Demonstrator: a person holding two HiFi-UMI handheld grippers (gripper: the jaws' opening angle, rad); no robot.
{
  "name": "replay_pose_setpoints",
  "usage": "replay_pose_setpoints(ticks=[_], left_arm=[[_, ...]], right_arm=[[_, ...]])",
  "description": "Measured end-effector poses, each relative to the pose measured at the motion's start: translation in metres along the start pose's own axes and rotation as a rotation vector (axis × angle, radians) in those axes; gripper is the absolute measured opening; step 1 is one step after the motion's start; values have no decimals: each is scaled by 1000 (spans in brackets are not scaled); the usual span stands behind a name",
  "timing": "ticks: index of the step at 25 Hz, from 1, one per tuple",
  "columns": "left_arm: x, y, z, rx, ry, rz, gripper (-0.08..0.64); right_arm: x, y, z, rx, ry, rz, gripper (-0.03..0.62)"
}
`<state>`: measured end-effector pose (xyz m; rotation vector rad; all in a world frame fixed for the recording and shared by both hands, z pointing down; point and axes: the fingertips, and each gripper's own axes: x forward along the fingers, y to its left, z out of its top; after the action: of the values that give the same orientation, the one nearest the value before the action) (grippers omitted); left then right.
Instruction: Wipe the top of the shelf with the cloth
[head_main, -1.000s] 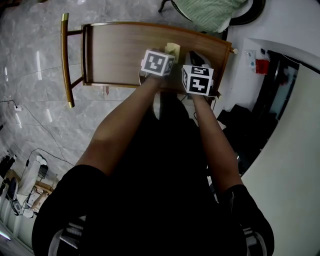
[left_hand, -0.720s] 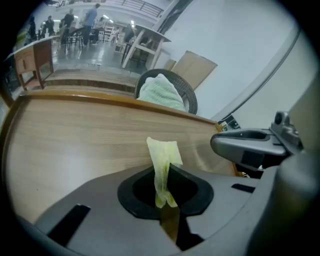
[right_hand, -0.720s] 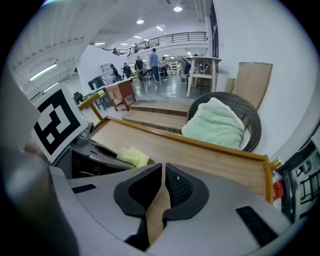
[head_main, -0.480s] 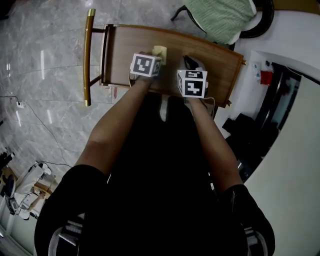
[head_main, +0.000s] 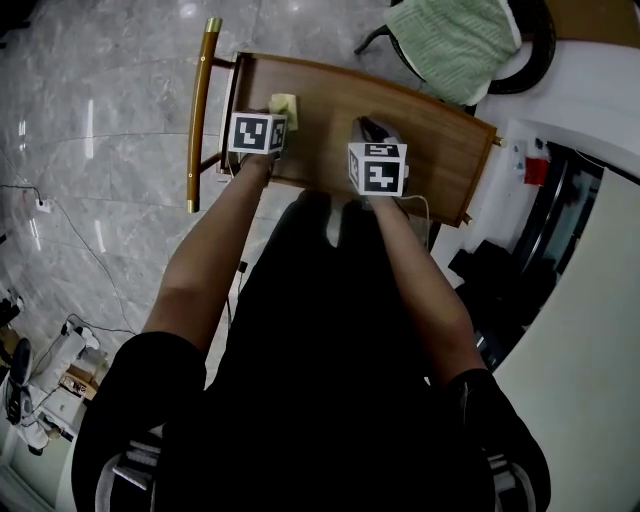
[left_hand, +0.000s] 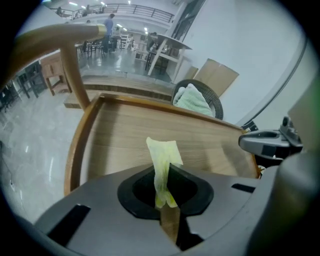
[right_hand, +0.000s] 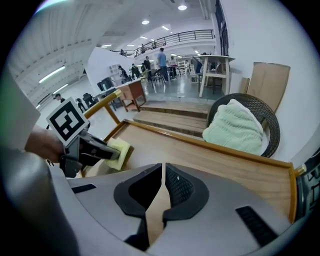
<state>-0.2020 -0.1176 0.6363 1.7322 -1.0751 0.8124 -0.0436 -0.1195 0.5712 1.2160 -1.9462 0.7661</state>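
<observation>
A wooden shelf top (head_main: 330, 110) with a raised rim lies below me in the head view. My left gripper (head_main: 277, 118) is shut on a pale yellow cloth (head_main: 284, 105) near the shelf's left end. In the left gripper view the cloth (left_hand: 163, 165) stands pinched between the jaws over the wood (left_hand: 125, 145). The right gripper view shows the same cloth (right_hand: 117, 151) held just above the surface. My right gripper (head_main: 372, 130) hovers over the middle of the shelf, shut with nothing in it (right_hand: 163, 192).
A gold-capped wooden handle rail (head_main: 201, 110) runs along the shelf's left end. A wicker chair with a green towel (head_main: 450, 40) stands behind the shelf. White cabinets (head_main: 560, 200) lie to the right, and cables and devices (head_main: 40, 370) sit on the marble floor at left.
My left gripper has carried the cloth leftward along the shelf top toward the handle end. My right gripper has stayed about mid-shelf.
</observation>
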Motion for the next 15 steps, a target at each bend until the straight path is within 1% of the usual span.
replay_pose_setpoints(ticks=[3, 7, 11, 15], left_arm=[[-13, 25, 1, -12, -11, 44, 32], [-22, 52, -6, -49, 5, 124, 32], [-28, 70, -6, -69, 4, 201, 32], [-39, 86, -1, -77, -11, 280, 32]], right_arm=[[5, 23, 7, -14, -4, 42, 34], [3, 41, 13, -44, -15, 76, 34], [-4, 37, 11, -41, -18, 69, 34], [-16, 16, 12, -16, -34, 40, 34]])
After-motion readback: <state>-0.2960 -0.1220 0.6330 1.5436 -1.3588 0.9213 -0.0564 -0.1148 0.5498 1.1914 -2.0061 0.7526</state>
